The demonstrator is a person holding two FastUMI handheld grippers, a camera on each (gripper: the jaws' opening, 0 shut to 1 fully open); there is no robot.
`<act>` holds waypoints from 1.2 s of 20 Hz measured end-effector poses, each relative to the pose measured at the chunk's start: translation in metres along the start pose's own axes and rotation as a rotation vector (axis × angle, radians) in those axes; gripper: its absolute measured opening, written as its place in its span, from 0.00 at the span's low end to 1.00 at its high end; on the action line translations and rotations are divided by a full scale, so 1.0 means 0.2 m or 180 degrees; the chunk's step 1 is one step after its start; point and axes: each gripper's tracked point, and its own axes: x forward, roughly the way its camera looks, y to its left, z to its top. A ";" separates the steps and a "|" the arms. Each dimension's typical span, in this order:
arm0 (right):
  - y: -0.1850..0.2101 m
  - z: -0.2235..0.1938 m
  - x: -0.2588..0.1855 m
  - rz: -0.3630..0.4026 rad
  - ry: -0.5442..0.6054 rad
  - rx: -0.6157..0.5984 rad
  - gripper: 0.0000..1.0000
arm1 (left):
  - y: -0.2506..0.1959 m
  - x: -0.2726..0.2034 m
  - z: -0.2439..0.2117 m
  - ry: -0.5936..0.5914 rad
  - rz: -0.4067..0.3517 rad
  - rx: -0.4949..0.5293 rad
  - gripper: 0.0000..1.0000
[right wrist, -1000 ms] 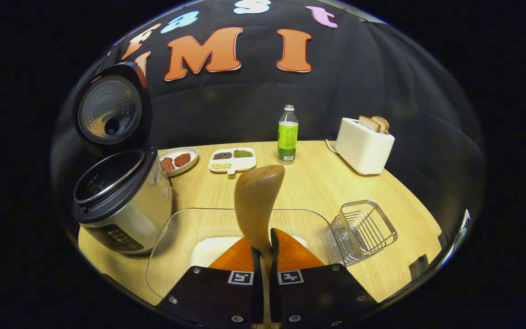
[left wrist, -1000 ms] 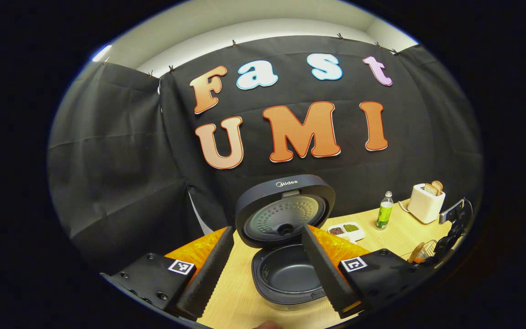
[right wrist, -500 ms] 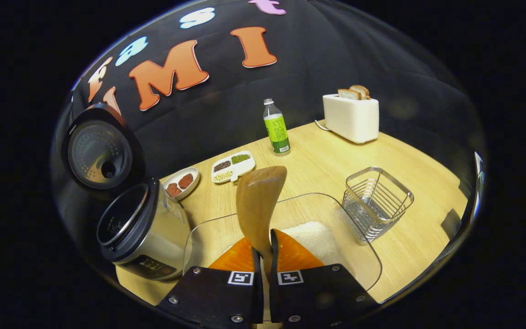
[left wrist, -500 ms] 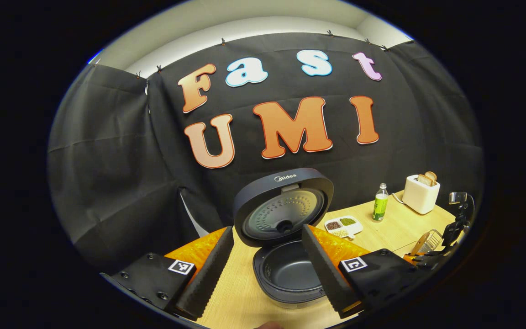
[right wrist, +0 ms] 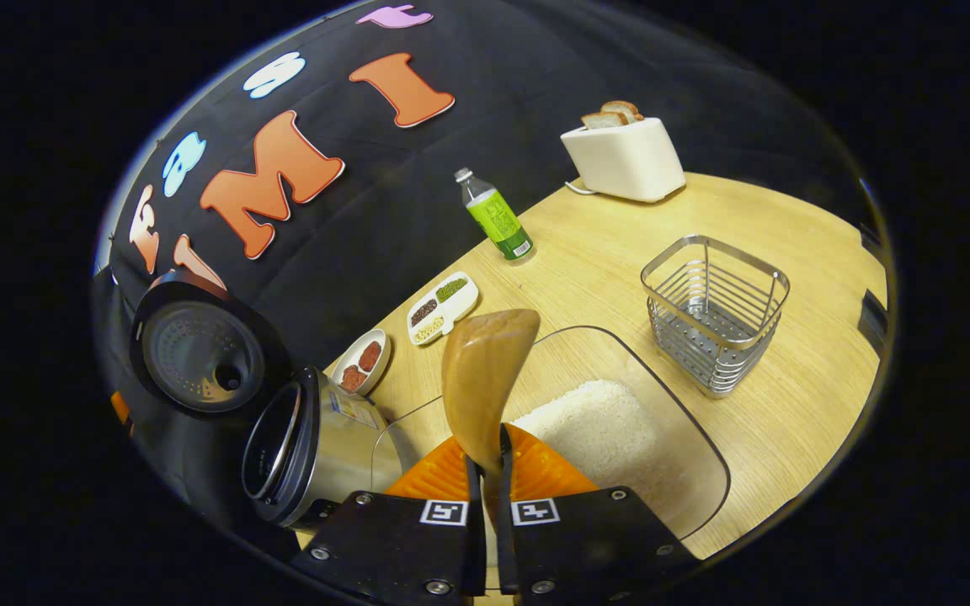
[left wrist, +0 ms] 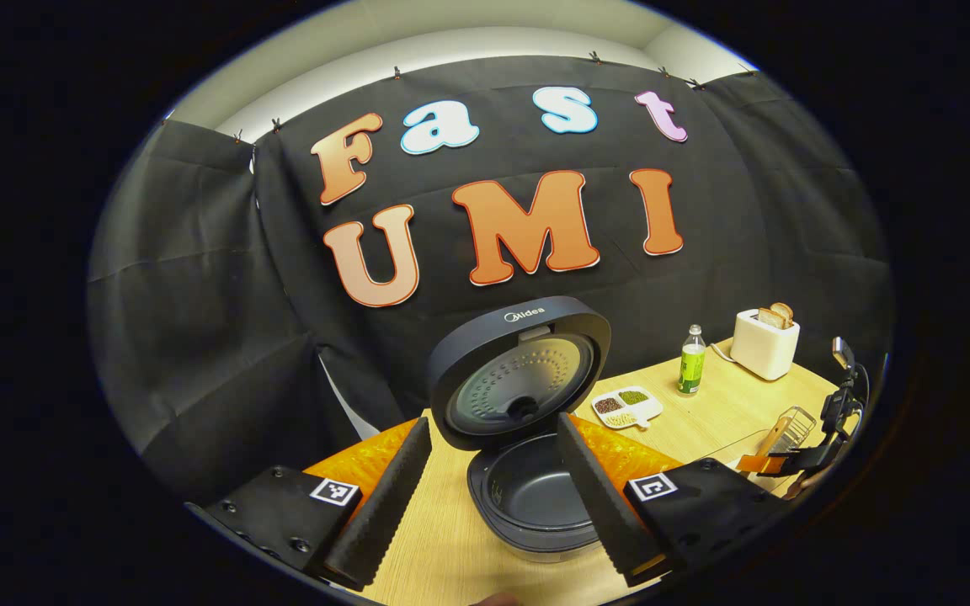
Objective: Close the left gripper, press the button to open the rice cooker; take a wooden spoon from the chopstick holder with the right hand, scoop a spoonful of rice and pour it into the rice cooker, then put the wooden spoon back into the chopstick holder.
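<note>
While your right gripper (right wrist: 485,450) is clamped tight on the handle of the wooden spoon (right wrist: 483,379), the bowl of the spoon stands up ahead of the fingers, above the near edge of the clear glass dish (right wrist: 687,438). White rice (right wrist: 594,425) lies heaped in that dish, just right of the spoon in the right gripper view. No rice can be made out on the spoon from this side.

Your left gripper (left wrist: 492,488) is held wide apart with nothing between its fingers; it hangs just in front of the rice cooker (left wrist: 531,505). Cooker lid (left wrist: 519,374) is up, standing nearly upright behind the dark inner pot; the pot looks bare inside. In the right gripper view the cooker (right wrist: 308,454) sits touching or just beside the left end of the glass dish; contact cannot be told.

Beyond the dish, to its right, the wire chopstick holder (right wrist: 712,316) stands apart on the wooden table (right wrist: 788,421). Farther back: a small dish of red pieces (right wrist: 360,362), a divided tray of grains (right wrist: 443,307), a green-labelled bottle (right wrist: 495,219), and a white toaster (right wrist: 624,156) with bread, near the wall.
</note>
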 end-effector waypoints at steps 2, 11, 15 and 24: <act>0.01 -0.01 0.01 0.0123 0.0097 0.0136 0.05 | 0.02 -0.02 -0.01 0.0008 0.0010 -0.0007 0.94; 0.07 -0.02 0.01 0.0605 0.0436 0.0767 0.05 | -0.01 -0.04 -0.01 0.0048 0.0072 -0.0130 0.94; 0.04 0.02 0.00 0.0727 0.0476 0.1011 0.05 | -0.06 -0.04 0.02 0.0026 0.0077 -0.0134 1.00; -0.08 0.30 -0.06 0.0990 0.0427 0.1582 0.05 | -0.10 -0.04 0.05 -0.0005 0.0199 -0.0245 1.00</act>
